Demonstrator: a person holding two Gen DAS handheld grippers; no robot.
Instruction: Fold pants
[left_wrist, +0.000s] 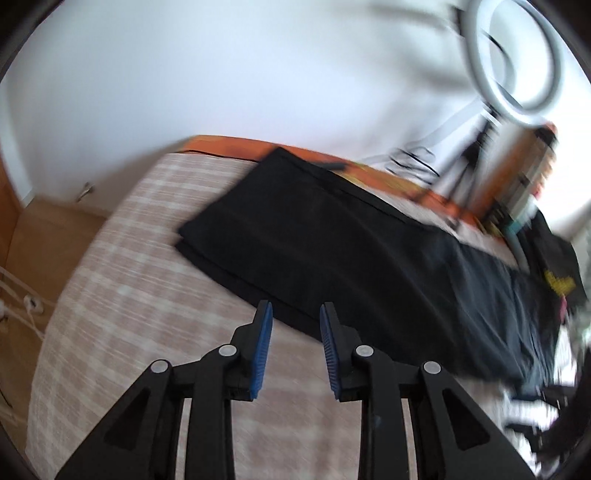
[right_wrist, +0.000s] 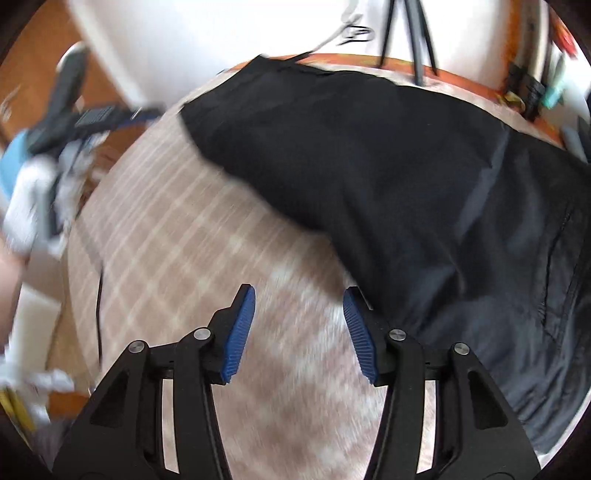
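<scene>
The left gripper (left_wrist: 296, 314) stands with its blue pads (left_wrist: 263, 347) a little apart and nothing between them, poised above the near edge of the black pants (left_wrist: 332, 240). The right gripper (right_wrist: 299, 299) is parted wider, also empty, over bare checked cloth with its right pad at the trousers' edge. The pants lie folded lengthwise, flat on the beige checked bedspread (left_wrist: 129, 295), running from the far left corner toward the right. Beyond them an orange edge (left_wrist: 229, 146) borders the bed, a ring light (left_wrist: 517, 55) stands by the white wall, and in the right wrist view the other gripper (right_wrist: 74, 122) shows blurred at left.
</scene>
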